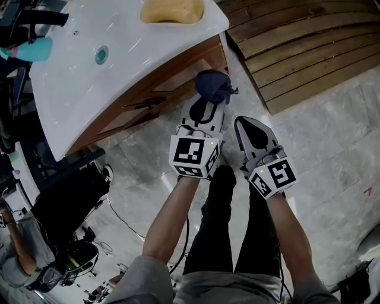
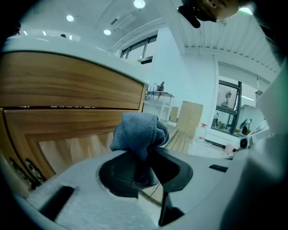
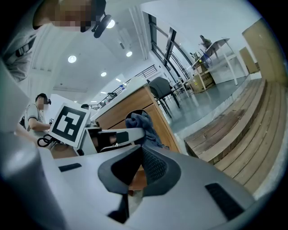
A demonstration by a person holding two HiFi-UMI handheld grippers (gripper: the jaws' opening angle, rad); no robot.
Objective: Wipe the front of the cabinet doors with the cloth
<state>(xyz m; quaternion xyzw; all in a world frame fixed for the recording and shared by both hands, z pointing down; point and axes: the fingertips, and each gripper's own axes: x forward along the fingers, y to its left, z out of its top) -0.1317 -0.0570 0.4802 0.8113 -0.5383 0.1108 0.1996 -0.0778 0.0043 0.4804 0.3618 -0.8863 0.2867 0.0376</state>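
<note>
A dark blue cloth (image 1: pixel 212 85) is bunched in my left gripper (image 1: pixel 209 100), which is shut on it. The cloth is right at the right end of the wooden cabinet doors (image 1: pixel 172 83) under the white counter (image 1: pixel 119 65); contact is not clear. In the left gripper view the cloth (image 2: pixel 138 132) sticks up from the left gripper (image 2: pixel 145 155), with the door panel (image 2: pixel 67 130) to its left. My right gripper (image 1: pixel 246 126) hangs just right of the left one, shut and empty. The right gripper view shows the right gripper (image 3: pixel 141 152) and, beyond it, the cloth (image 3: pixel 140 122).
A dark handle (image 1: pixel 145 102) is on the door front. A wooden slatted platform (image 1: pixel 309 47) lies to the right on the grey stone floor (image 1: pixel 332 136). A yellow object (image 1: pixel 172 9) sits on the counter. A person (image 1: pixel 24 243) and cables are at lower left.
</note>
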